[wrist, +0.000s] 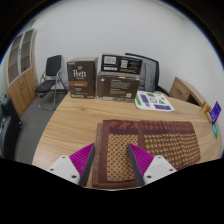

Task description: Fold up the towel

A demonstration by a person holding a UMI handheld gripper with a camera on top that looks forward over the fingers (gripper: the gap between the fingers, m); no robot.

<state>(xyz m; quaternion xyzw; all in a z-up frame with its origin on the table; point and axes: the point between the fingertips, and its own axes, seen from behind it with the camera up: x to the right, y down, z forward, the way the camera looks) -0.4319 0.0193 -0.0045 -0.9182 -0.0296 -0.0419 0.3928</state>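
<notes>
One towel [152,147], brown-checked with a dark red border, lies flat on the wooden tabletop [75,128]. The hand-held gripper [113,160] hangs over its near edge, fingers spread wide, two magenta pads [85,156] facing each other with the towel's near left part between them, nothing pinched. Beyond the towel stand two cardboard boxes [82,80] side by side at the tabletop's far edge. To their right lies one flat white packet [152,99]. One black chair [50,82] sits off to the left by the wall.
</notes>
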